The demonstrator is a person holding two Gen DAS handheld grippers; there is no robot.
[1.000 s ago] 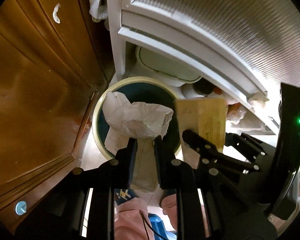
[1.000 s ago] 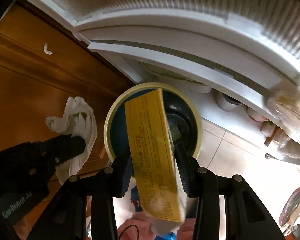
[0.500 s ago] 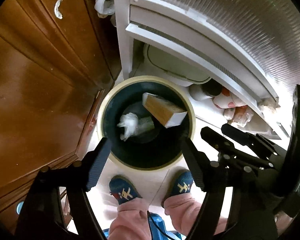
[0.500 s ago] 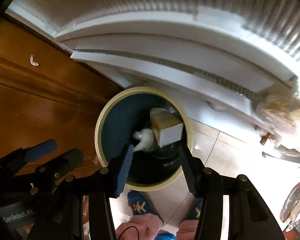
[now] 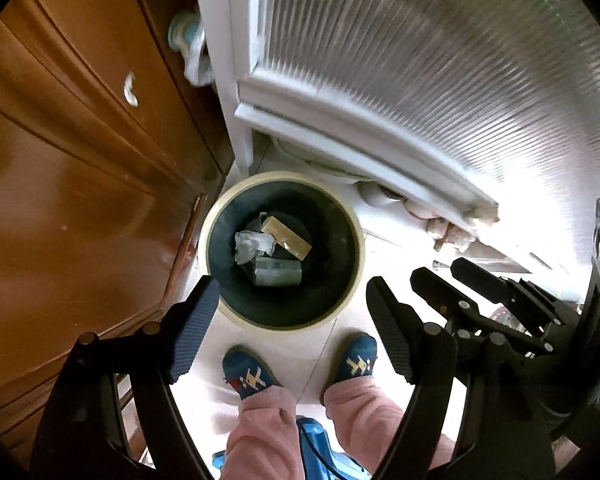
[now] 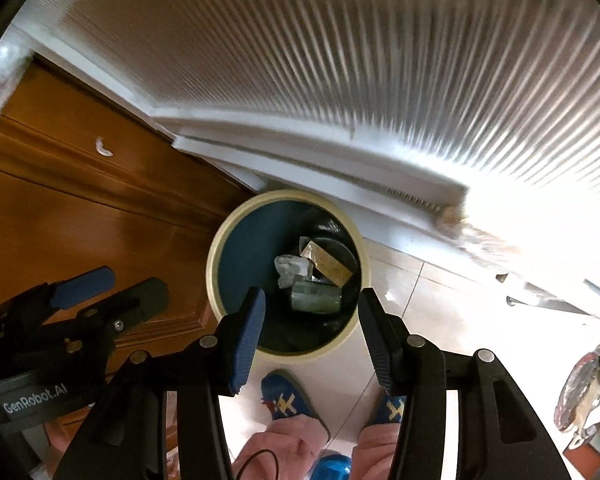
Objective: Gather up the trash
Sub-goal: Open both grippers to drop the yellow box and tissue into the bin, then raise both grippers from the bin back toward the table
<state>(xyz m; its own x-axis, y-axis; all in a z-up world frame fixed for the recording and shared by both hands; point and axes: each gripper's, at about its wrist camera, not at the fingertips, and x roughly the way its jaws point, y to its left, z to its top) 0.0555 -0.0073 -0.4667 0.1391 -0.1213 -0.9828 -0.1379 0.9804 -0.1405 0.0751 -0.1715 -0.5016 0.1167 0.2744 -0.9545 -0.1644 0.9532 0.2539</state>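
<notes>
The yellow box [image 5: 286, 237] lies at the bottom of the round bin [image 5: 220, 216], tilted, and in the left wrist view its long axis runs from upper left to lower right. The crumpled tissue [image 5: 253, 245] lies just beside its left end, touching it, and a greenish bottle [image 5: 278, 272] lies on its side below both, with its long axis almost level in the picture. In the right wrist view the same three things sit in the bin [image 6: 214, 258]: box [image 6: 327, 265], tissue [image 6: 293, 269], bottle [image 6: 315, 299]. No print on the box can be read here. On the body of the left gripper, seen from the right wrist camera, the words "GenRobot.AI" are readable. The left gripper [image 5: 290, 312] has its fingers wide apart and holds nothing; the trash is deep in the bin, beyond and between the fingertips. The right gripper [image 6: 311, 322] is also spread and empty, and the bottle appears between its two tips, far below them. Two blue slippers [image 5: 249, 372] stand on the pale floor tiles [image 5: 384, 252] near the bin. A brown wooden cabinet [image 5: 60, 200] is to the left, and a white door with ribbed glass [image 5: 420, 60] is behind the bin.
</notes>
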